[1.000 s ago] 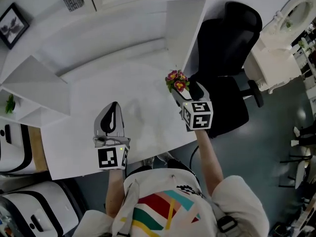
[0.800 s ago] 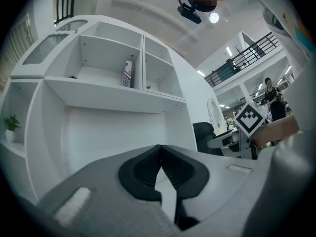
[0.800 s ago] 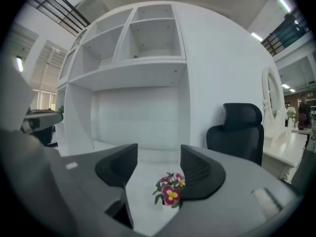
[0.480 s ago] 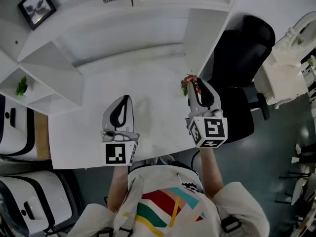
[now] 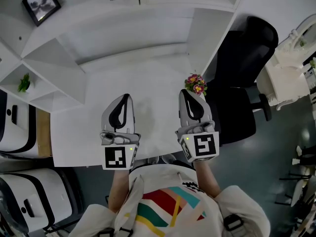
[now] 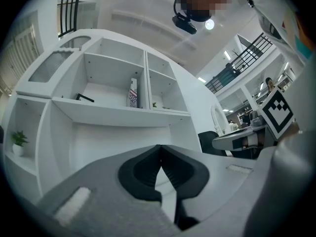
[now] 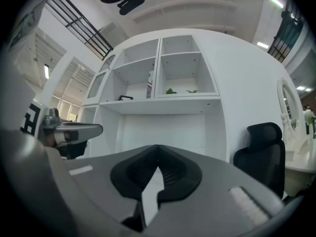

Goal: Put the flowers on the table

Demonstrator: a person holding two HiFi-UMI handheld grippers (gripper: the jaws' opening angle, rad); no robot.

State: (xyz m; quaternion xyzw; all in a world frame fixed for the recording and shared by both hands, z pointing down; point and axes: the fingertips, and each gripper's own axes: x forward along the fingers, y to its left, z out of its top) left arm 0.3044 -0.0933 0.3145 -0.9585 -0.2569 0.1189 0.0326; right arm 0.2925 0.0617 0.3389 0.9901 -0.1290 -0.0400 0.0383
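The white bench [image 5: 148,78] fills the middle of the head view, with a white shelf unit [image 5: 74,38] rising along its far side from 9 to 12 o'clock. A black office chair [image 5: 242,58] stands off the bench's right edge at 3 o'clock.

The left hand-held gripper [image 5: 124,98], grey with a black jaw lining, sits over the near half of the bench at 7 o'clock. Its own view shows the jaws [image 6: 159,149] pressed together at the tips, with nothing between them. The right hand-held gripper [image 5: 187,93] is level with it at 5 o'clock. Its jaws [image 7: 158,149] are also closed together and hold nothing.

A black-framed picture [image 5: 41,3] stands on the shelf unit at 10 o'clock.

The small bunch of pink and yellow flowers with green leaves [image 5: 196,83] stands on the bench by its right edge at 2 o'clock. It is just beyond the right gripper's tips and apart from them.

A small green plant [image 5: 23,83] sits in a shelf compartment at 9 o'clock.
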